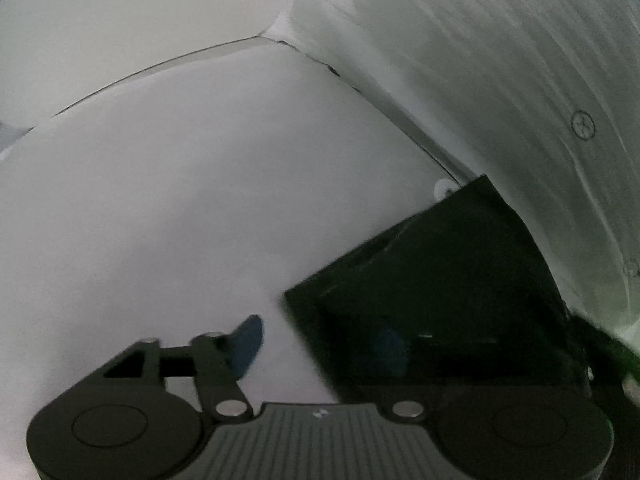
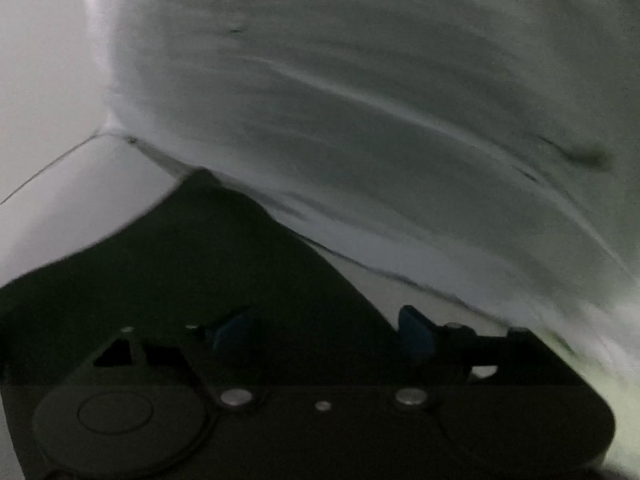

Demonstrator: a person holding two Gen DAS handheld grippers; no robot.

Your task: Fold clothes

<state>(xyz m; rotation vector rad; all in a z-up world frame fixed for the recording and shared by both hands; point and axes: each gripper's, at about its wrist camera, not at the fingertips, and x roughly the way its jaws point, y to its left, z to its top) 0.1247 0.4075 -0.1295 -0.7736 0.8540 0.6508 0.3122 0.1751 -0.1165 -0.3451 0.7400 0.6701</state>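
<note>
Garment (image 1: pixel 460 280): dark cloth, folded flat with straight edges and a sharp corner, lying on the white table (image 1: pixel 160 200) hard against the white wall (image 1: pixel 480 60) on the right. Tucked into that corner it reads as parked out of the way, which fits a fold that's done or nearly done (a judgement, not something visible)

Left gripper (image 1: pixel 320 340): jaws apart, nothing pinched. One blue pad (image 1: pixel 248 340) sits over bare table; the other shows only dimly against the dark cloth, so the near edge of the garment falls between the jaws without being gripped. Looks like a release stance over the edge it last handled

Right gripper (image 2: pixel 324 334): jaws wide, both blue pads (image 2: pixel 416 336) visible, no cloth pressed between them. In the right wrist view the left pad is over the dark cloth and the right pad is over the table strip beside the wall. Frame is smeared, so fine contact can't be judged

Both open above the cloth = no tension on it, so it lies as it fell. Risk: the top layer may shift if a pad drags on the way out
</note>
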